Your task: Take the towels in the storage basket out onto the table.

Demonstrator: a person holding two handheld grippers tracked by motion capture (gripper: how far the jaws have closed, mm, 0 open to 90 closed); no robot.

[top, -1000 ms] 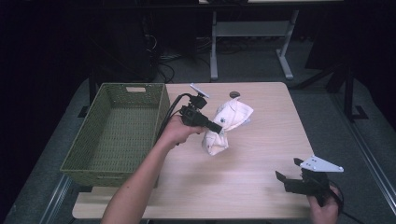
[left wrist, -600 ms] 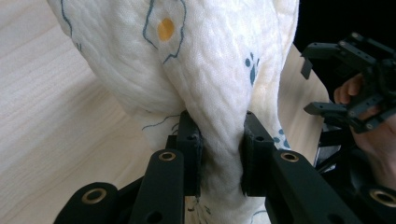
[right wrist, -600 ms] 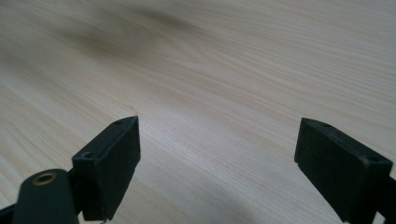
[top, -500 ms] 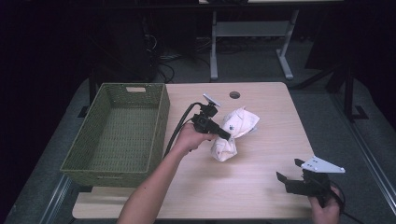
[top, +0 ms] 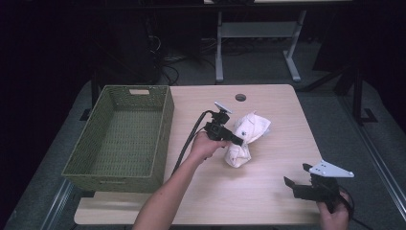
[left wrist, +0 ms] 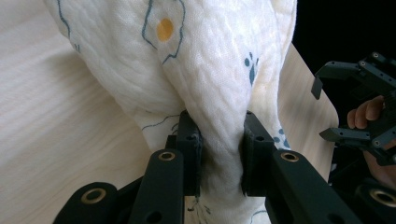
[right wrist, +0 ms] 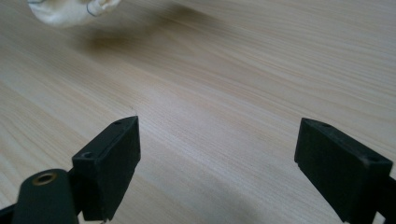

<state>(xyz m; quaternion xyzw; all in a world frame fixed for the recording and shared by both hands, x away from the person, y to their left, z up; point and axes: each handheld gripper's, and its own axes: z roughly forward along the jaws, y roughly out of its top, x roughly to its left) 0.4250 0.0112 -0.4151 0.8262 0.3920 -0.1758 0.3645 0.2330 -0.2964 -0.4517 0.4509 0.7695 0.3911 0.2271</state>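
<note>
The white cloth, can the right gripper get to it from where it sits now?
Probably yes. The right gripper is open over bare table, and nothing lies between it and the white cloth, though the left gripper is already clamped on the cloth's middle.

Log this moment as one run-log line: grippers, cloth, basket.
left gripper: shut on white cloth | right gripper: open over bare table | cloth: bunched on table | green basket: nothing visible inside

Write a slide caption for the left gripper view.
Black left tongs pinch a bunched white printed cloth above the light wooden table.
</note>
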